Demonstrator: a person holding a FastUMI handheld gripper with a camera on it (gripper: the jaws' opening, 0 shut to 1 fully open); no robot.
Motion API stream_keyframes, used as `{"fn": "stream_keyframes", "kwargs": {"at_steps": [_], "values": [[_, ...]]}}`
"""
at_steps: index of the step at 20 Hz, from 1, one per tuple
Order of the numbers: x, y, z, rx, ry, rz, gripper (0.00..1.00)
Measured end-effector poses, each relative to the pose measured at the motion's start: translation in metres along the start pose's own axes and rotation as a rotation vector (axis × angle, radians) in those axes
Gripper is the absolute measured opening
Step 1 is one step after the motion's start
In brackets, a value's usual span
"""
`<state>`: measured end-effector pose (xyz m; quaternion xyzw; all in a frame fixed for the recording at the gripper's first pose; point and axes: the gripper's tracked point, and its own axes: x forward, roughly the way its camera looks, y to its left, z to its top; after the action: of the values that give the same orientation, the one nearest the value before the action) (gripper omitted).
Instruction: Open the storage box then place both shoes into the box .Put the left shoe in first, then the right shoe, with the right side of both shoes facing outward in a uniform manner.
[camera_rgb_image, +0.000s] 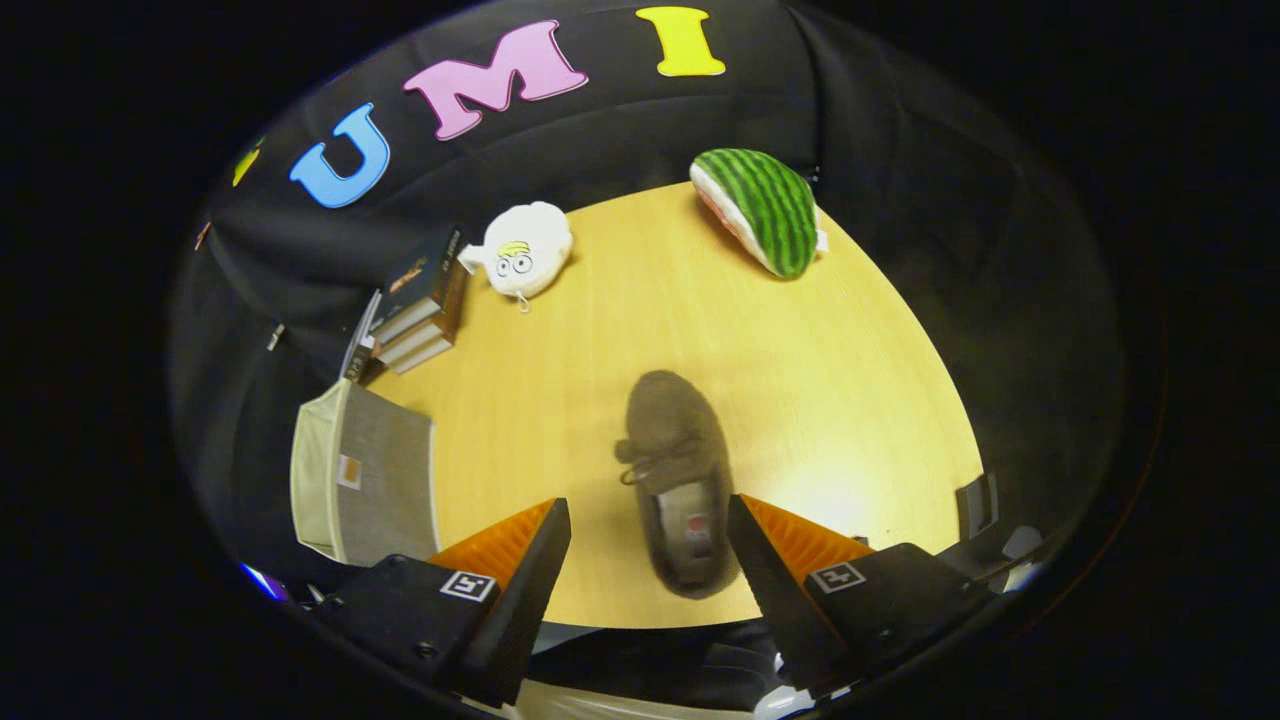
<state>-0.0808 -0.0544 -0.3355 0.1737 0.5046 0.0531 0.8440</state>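
A brown lace-up shoe (676, 470) lies flat on the wooden table (840, 380), toe pointing away from me, heel opening near the table's front edge. My gripper (650, 520) hovers above it and is open; the heel part of the shoe shows in the gap between the fingers, nearer the right finger (760, 560), and neither finger touches it. The grey fabric storage box (365, 480) stands at the table's left edge, beside the left finger (535, 565), its pale rim turned outward to the left. Its inside is hidden.
A stack of books (420, 305) sits behind the box at the table's left. A white plush toy (525, 250) lies next to the books, and a watermelon-slice plush (765, 205) rests at the far edge. The table's right side falls off into dark cloth.
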Motion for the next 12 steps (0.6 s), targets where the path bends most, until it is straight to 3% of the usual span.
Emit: {"fn": "stream_keyframes", "kwargs": {"at_steps": [5, 12], "values": [[0.031, -0.031, -0.006, -0.241, -0.007, -0.063, 0.93], [0.086, -0.037, -0.007, -0.308, 0.022, -0.055, 0.85]]}}
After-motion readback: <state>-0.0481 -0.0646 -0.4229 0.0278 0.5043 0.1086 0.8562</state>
